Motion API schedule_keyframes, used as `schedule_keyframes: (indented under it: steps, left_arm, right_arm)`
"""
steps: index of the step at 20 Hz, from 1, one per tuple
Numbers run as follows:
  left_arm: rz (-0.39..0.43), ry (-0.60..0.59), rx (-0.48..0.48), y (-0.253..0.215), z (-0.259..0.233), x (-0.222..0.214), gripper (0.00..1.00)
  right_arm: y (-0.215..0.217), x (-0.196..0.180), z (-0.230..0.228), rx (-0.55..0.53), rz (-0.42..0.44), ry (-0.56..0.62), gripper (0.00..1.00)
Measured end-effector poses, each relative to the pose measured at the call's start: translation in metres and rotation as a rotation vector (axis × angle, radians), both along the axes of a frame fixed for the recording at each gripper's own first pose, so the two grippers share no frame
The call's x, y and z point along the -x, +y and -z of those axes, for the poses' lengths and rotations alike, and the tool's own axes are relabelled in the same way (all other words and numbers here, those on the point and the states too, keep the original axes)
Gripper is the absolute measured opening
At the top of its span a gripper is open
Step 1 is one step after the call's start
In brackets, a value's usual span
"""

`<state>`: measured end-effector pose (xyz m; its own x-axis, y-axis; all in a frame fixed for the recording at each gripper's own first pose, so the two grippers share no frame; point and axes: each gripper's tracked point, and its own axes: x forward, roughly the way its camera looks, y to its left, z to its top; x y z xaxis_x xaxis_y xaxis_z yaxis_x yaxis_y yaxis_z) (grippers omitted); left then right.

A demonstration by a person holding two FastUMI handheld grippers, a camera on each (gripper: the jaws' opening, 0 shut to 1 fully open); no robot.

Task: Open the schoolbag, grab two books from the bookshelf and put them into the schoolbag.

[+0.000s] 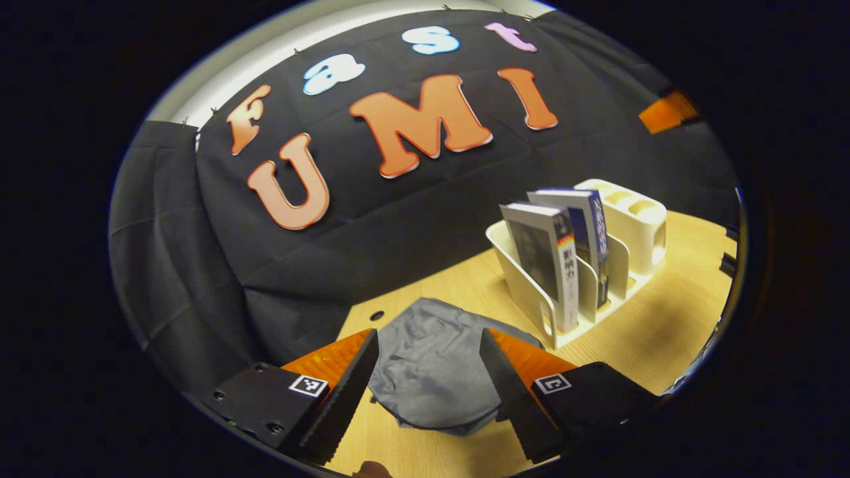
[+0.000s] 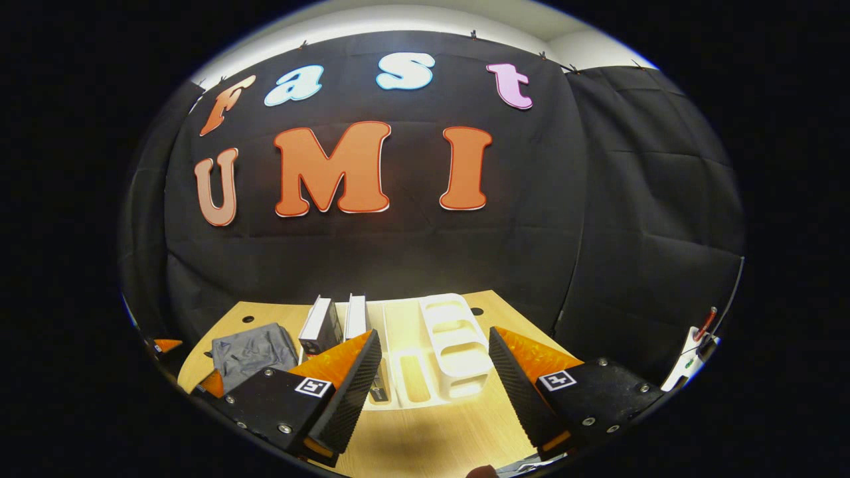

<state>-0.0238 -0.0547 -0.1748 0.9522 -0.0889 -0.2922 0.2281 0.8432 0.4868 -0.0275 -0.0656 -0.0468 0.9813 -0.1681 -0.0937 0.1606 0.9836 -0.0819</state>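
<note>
With both jaws apart and empty, the left gripper (image 1: 428, 388) should drop onto the grey schoolbag (image 1: 431, 372) straight ahead, whose zip I can't make out, while the right gripper (image 2: 431, 392) waits before the bookshelf (image 2: 451, 345).

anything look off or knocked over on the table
Nothing stands out. Two books stand upright in the white rack, and the grey schoolbag lies flat and slightly rumpled on the table beside it. Nothing spilled or tipped.
</note>
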Motion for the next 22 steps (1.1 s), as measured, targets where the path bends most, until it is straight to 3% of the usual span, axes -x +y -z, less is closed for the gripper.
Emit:
schedule_keyframes:
  steps: [4,9,18,22]
  left_arm:
    - [0.017,0.085,-0.146,-0.008,0.055,0.0,0.97]
    - [0.045,0.195,-0.263,-0.019,0.102,-0.005,0.98]
    - [0.03,0.331,-0.357,-0.016,0.158,-0.023,0.98]
    - [0.025,0.304,-0.382,-0.014,0.15,-0.03,0.98]
  right_arm:
    - [-0.022,0.007,0.009,0.011,0.046,0.027,0.97]
    - [-0.054,0.014,0.02,-0.003,0.106,0.062,0.97]
    - [-0.075,0.022,0.032,-0.018,0.157,0.098,0.97]
    - [-0.074,0.022,0.034,0.004,0.159,0.102,0.98]
